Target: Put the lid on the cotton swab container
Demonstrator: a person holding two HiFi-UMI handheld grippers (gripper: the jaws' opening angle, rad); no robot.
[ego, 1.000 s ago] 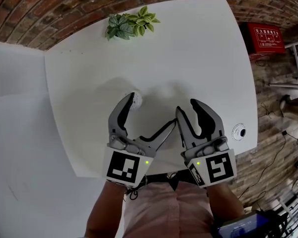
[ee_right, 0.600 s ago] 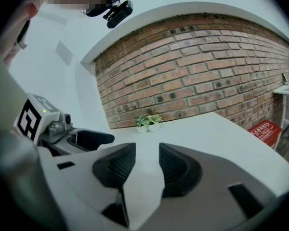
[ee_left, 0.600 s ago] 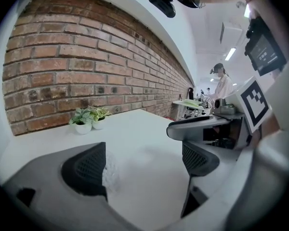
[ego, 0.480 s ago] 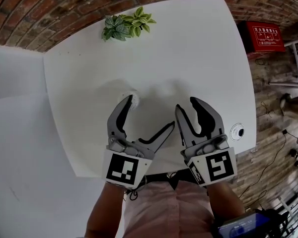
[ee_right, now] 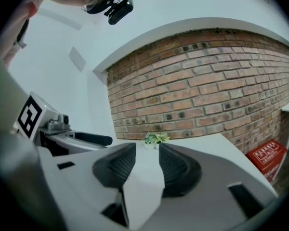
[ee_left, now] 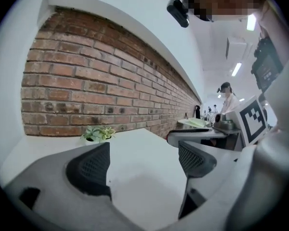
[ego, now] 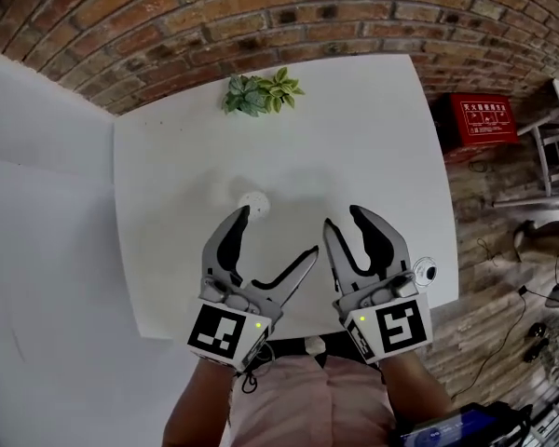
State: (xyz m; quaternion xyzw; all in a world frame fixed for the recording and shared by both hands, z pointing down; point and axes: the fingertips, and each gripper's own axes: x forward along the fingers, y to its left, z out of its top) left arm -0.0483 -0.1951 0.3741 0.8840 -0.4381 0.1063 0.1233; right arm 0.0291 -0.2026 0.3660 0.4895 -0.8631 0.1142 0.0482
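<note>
- Fingers [ego: 229, 238] of the left gripper [ego: 279, 230] are held wide, just closed slightly; the right gripper [ego: 342, 217] is kept narrow; nothing is held.
- The swab container [ego: 252, 200] is seen on the table [ego: 373, 138], beyond the left gripper; no loose lid is seen, so the task is judged done.

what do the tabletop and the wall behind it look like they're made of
Tabletop: smooth matte white, no grain or seams showing, so likely laminate or painted board; which one the look leaves open. Wall: red-brown bricks with paler mortar joints, rough and unpainted, so brick or a brick facing.
</note>
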